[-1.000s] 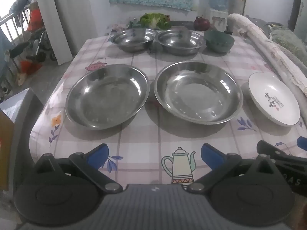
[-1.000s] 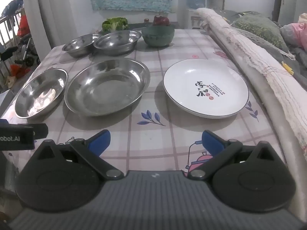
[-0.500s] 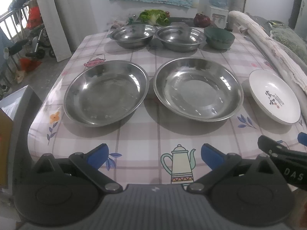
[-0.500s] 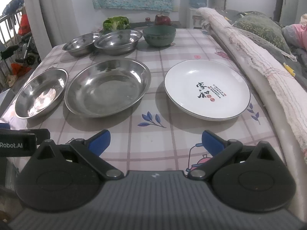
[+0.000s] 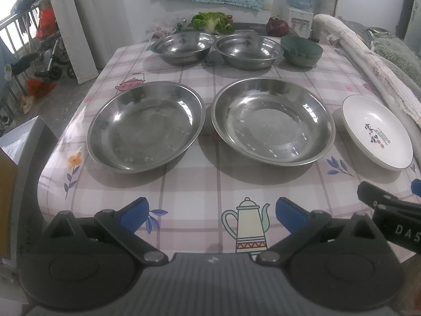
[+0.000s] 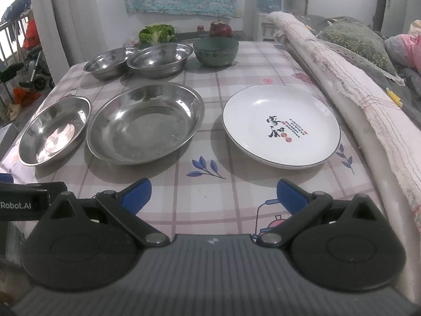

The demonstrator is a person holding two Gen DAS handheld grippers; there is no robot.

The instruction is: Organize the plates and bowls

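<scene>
Over the last second both cameras had drawn slightly nearer and higher over the table, so the dishes sat lower and larger in view, though nothing on the cloth had been touched. The left gripper hung over the near edge with its blue fingers spread apart and empty; the right gripper did the same beside it. In the near row lay two steel plates almost touching, with the white plate just to their right. Behind stood two steel bowls and a green bowl. The sorting had probably not begun; which dish was aimed at could not be told.
</scene>
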